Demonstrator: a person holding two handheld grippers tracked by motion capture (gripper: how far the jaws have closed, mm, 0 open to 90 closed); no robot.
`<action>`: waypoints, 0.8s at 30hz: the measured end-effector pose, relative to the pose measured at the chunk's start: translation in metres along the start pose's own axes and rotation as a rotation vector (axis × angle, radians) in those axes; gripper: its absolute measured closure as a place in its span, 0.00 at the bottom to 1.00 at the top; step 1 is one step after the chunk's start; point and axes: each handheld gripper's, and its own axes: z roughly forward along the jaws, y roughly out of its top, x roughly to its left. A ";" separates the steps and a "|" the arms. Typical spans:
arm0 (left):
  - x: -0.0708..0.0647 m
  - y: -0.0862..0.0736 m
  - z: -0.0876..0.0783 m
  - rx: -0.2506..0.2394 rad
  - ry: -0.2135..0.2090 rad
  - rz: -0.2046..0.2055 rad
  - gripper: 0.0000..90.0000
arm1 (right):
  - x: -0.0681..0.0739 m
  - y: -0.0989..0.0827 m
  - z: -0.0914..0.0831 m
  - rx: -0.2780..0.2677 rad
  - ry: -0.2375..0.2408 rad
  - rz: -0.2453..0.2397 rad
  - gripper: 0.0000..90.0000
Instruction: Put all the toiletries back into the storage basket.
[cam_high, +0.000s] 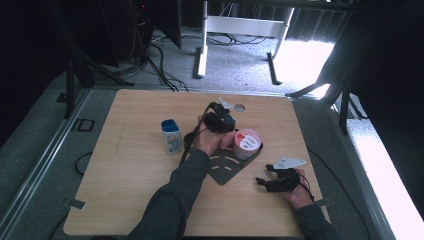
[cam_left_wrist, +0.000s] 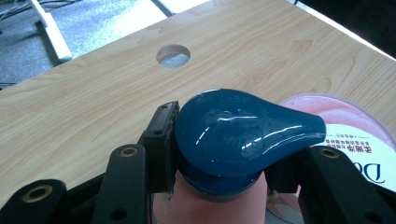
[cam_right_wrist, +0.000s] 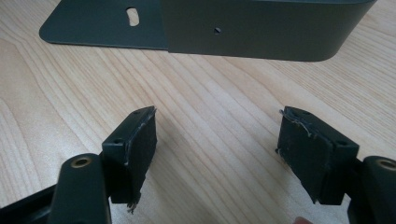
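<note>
My left gripper (cam_high: 219, 121) (cam_left_wrist: 224, 142) is shut on a pink bottle with a glossy blue flip cap (cam_left_wrist: 233, 133) (cam_high: 228, 121), its pads pressed on either side just under the cap. The bottle stands upright on the black metal stand (cam_high: 227, 169), close beside a pink tub with a white printed lid (cam_high: 246, 143) (cam_left_wrist: 348, 123). My right gripper (cam_high: 278, 181) (cam_right_wrist: 217, 135) rests low over the table near the front right, jaws wide open with bare wood between them. The stand's upright wall (cam_right_wrist: 252, 28) lies just ahead of it.
A white bottle with a blue cap (cam_high: 171, 136) stands left of the stand. A round cable hole (cam_high: 239, 107) (cam_left_wrist: 173, 55) sits near the table's far edge. Beyond the table, cables and desk legs (cam_high: 202, 55) lie on the floor.
</note>
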 end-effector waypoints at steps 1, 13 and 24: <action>0.000 0.000 0.000 -0.001 0.000 0.000 0.59 | 0.000 0.000 0.000 0.000 0.000 0.000 0.31; -0.001 -0.002 0.000 0.004 -0.002 0.016 0.57 | 0.000 0.000 0.000 0.001 -0.002 -0.002 0.31; -0.004 -0.006 -0.001 0.013 -0.010 0.033 0.45 | 0.000 0.000 0.000 0.002 -0.002 -0.003 0.31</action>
